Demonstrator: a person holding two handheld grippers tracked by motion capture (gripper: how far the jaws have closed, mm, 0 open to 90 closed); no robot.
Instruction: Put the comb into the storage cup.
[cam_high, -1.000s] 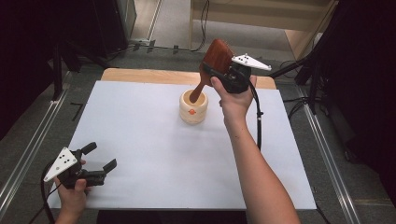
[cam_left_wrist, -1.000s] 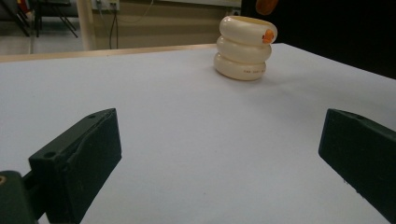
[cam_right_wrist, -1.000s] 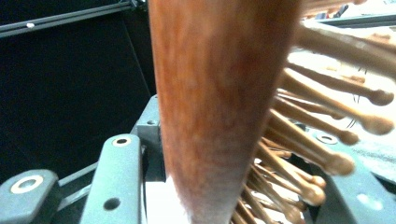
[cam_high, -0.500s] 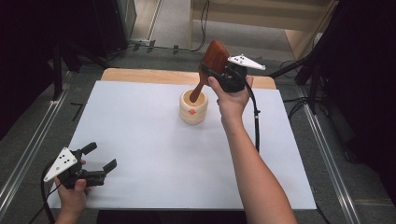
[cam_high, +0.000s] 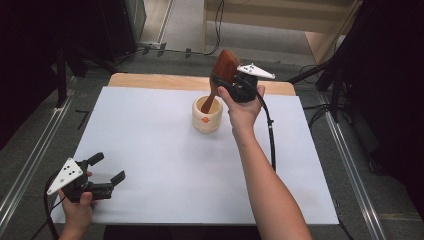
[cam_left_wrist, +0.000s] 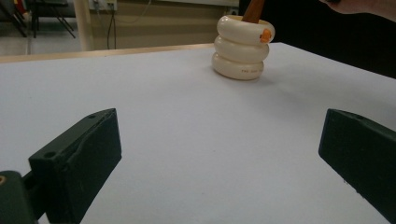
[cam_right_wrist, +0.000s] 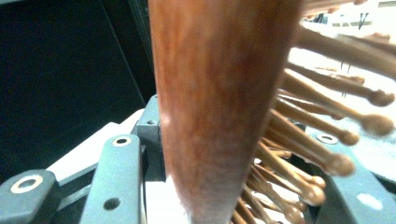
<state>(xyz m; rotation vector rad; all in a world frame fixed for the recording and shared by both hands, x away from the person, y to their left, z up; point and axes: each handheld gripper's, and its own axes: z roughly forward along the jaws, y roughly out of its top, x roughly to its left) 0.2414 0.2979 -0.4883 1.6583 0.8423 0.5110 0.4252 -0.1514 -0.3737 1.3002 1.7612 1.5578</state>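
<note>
Wooden hairbrush (cam_high: 223, 70), reddish brown, sits clamped in my right gripper (cam_high: 231, 84) at the far side of the table. Its handle points down into a cream holder (cam_high: 207, 115) shaped like three stacked rings, and its broad head tilts up and away above the rim. In the right gripper view, the brush's polished back (cam_right_wrist: 219, 107) rises close to the lens between the two jaws, which pinch it from either side, and its round-tipped wooden pins (cam_right_wrist: 327, 140) fan out to the right. The holder stands upright on the white table cover (cam_high: 160, 150), near the far edge and slightly right of centre, with a small orange mark (cam_high: 205, 120) on its near side.

My left gripper (cam_high: 107, 172) rests low over the near left corner of the cover, well apart from the holder. Its jaws are spread wide with nothing between them. In the left gripper view, I see the holder (cam_left_wrist: 242, 47) far ahead beyond bare white surface.
</note>
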